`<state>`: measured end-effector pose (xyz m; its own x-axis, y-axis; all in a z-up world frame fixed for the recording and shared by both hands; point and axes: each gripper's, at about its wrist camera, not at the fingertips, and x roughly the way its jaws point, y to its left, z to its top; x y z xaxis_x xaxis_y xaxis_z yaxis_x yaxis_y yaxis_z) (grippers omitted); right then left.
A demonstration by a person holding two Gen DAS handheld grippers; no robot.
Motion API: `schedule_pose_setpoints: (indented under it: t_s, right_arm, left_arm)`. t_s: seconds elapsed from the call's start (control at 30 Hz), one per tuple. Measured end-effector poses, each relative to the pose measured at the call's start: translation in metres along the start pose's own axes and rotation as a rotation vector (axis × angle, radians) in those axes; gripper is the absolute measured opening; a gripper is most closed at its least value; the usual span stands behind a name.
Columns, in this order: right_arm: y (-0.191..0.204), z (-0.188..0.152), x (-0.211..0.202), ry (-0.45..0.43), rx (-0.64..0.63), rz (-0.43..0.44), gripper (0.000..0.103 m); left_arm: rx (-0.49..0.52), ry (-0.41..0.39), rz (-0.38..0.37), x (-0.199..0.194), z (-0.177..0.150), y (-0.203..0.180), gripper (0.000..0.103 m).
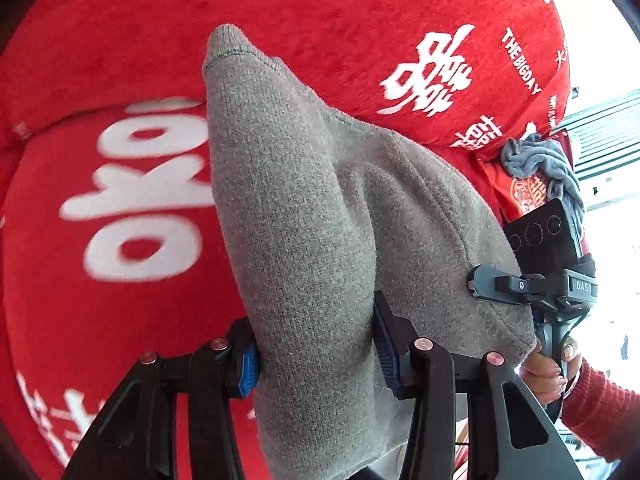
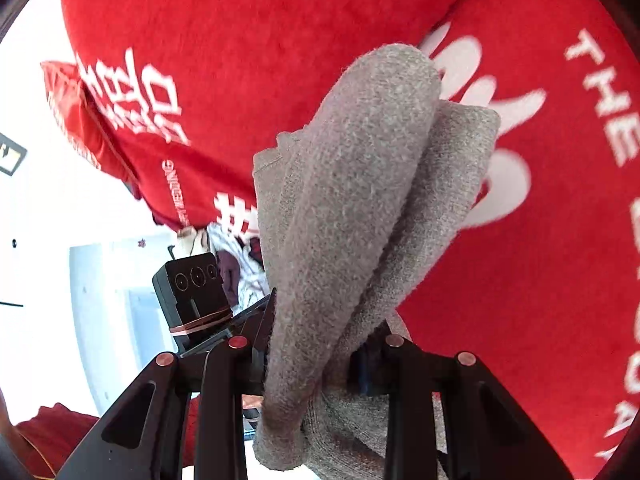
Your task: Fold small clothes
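Both tools are clamped on one grey knitted garment (image 1: 304,208), which hangs between them above a red plush cover printed with white characters (image 1: 120,184). The left tool (image 1: 316,354) pinches a thick bunched fold between its blue pads; the right tool (image 2: 308,364) grips a doubled roll of the same knit, its pads mostly hidden by cloth.

The step looks like lifting the garment to spread it. To do it well, keep both grips firm and draw the tools evenly apart, so the bunched knit opens flat rather than twisting, then lay it on the cover ahead of the tools.

The garment is soft, fuzzy and heavy-looking, with a stitched hem at the tip beyond the left tool. It drapes in deep folds, so it will likely sag between the grips.
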<state>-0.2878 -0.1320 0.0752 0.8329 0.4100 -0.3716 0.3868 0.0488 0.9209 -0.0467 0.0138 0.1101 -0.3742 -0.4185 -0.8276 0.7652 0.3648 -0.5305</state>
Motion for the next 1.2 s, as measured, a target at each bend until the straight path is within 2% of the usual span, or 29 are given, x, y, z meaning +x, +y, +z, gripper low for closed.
schedule_pose_setpoints:
  t_s: [0.13,0.23,0.3,0.33,0.37,0.4,0.47,0.53,0.57,0.6,0.63,0.67,0.7,0.87,0.9,1.0,1.03,1.07,1.1,1.2]
  right_arm:
    - [-0.005,-0.017,0.047,0.029,0.008,0.002,0.033]
    - [-0.017,-0.022,0.068,0.057,0.002,-0.055,0.033]
    - [-0.025,-0.023,0.079,0.07,0.008,-0.148,0.033]
    - [-0.029,-0.023,0.081,0.073,0.01,-0.223,0.033]
    - [-0.031,-0.023,0.077,0.06,0.009,-0.287,0.036]
    - [-0.03,-0.022,0.073,0.05,0.012,-0.312,0.037]
    - [-0.026,-0.024,0.054,-0.006,0.023,-0.414,0.038]
    - [-0.019,-0.027,0.035,-0.042,0.014,-0.536,0.038]
    - [-0.015,-0.03,0.027,-0.059,0.001,-0.585,0.031]
    - [-0.007,-0.034,0.021,-0.072,-0.017,-0.615,0.024]
    - [0.0,-0.037,0.017,-0.079,-0.037,-0.645,0.009]
    - [0.01,-0.043,0.014,-0.087,-0.071,-0.687,0.007]
    - [0.012,-0.047,0.007,-0.091,-0.094,-0.697,0.007]
    - [0.039,-0.072,0.019,-0.067,-0.194,-0.656,0.007]
    - [0.039,-0.076,0.029,-0.049,-0.216,-0.673,0.007]
    - [0.032,-0.078,0.065,-0.001,-0.278,-0.81,0.007]
    - [0.024,-0.078,0.072,0.011,-0.305,-0.879,0.006]
    - [0.016,-0.078,0.076,0.018,-0.318,-0.913,0.004]
    - [0.007,-0.077,0.077,0.022,-0.315,-0.927,0.002]
    - [-0.008,-0.068,0.069,-0.016,-0.275,-0.874,0.0]
  left_arm:
    - [-0.026,0.013,0.044,-0.003,-0.028,0.034,0.049]
    - [-0.016,0.041,0.118,0.008,-0.046,0.054,0.049]
    - [-0.023,0.067,0.195,0.018,-0.056,0.066,0.049]
    - [-0.028,0.073,0.27,0.021,-0.063,0.074,0.052]
    - [-0.038,0.05,0.279,0.017,-0.067,0.078,0.063]
    - [-0.051,0.03,0.283,0.012,-0.069,0.08,0.065]
    - [-0.06,-0.014,0.32,-0.004,-0.075,0.084,0.065]
    - [-0.049,-0.025,0.383,-0.014,-0.078,0.085,0.065]
    - [-0.045,-0.031,0.394,-0.019,-0.078,0.084,0.065]
    - [-0.04,-0.038,0.385,-0.024,-0.079,0.083,0.065]
    - [-0.034,-0.055,0.364,-0.032,-0.079,0.082,0.06]
    - [-0.022,-0.073,0.335,-0.039,-0.079,0.077,0.048]
    - [-0.013,-0.076,0.315,-0.045,-0.081,0.076,0.045]
    - [0.02,-0.063,0.187,-0.033,-0.078,0.047,0.045]
    - [0.027,-0.048,0.185,-0.02,-0.077,0.041,0.045]
    - [0.036,0.004,0.233,0.009,-0.084,0.04,0.045]
    - [0.035,0.002,0.242,0.015,-0.087,0.042,0.045]
    - [0.038,-0.013,0.241,0.016,-0.089,0.043,0.045]
    - [0.04,-0.017,0.242,0.016,-0.09,0.042,0.045]
    - [0.064,-0.008,0.26,0.016,-0.091,0.037,0.045]
